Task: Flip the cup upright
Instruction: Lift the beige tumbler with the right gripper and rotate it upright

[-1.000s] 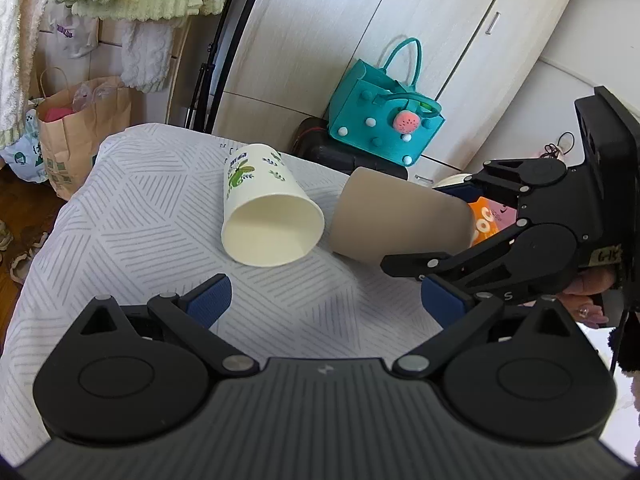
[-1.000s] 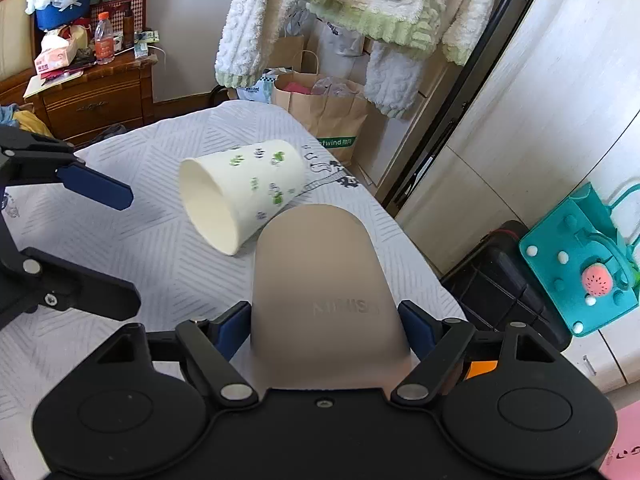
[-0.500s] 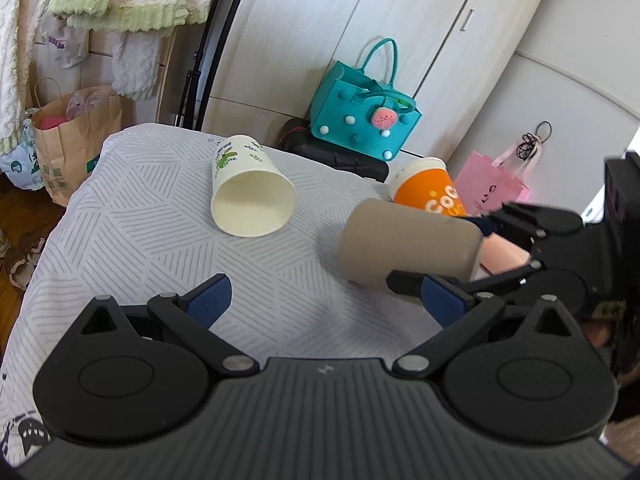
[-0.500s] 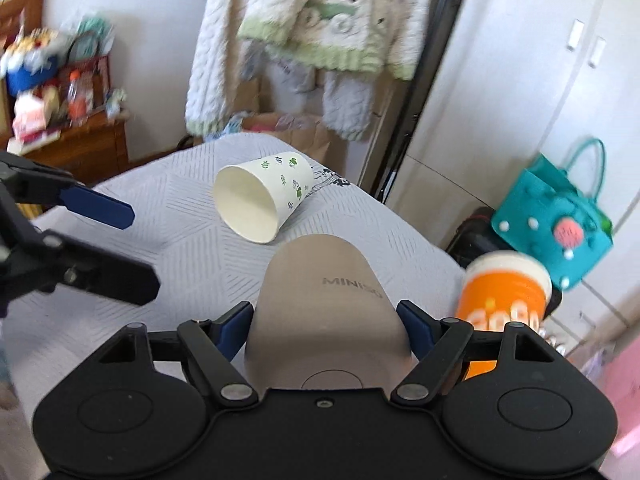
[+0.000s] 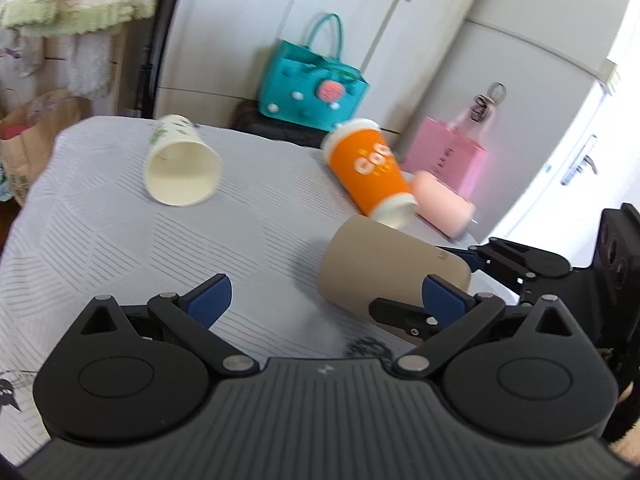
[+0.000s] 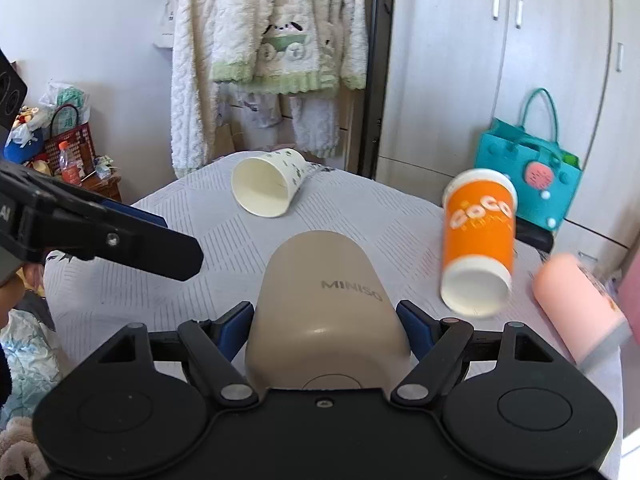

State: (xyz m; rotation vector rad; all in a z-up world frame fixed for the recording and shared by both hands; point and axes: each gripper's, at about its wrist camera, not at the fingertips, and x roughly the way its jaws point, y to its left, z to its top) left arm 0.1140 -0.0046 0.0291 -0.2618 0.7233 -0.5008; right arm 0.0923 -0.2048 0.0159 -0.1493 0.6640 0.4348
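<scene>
The right gripper (image 6: 326, 316) is clamping the tan cup (image 6: 326, 312) sideways near the surface's (image 5: 100, 240) edge while the left gripper (image 5: 324, 294) is hovering open, empty.

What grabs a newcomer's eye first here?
The beige cup, lying sideways and clamped in the right hand-held gripper, fills the near centre. To its right the orange cup lies tipped beside a pink cup; a white cup lies toppled at the far edge.

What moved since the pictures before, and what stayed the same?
The right gripper, clamped on the tan cup throughout, carried it away from the white cup, nearer the orange cup. The left gripper stayed open and empty. The white cup stayed lying on its side.
</scene>
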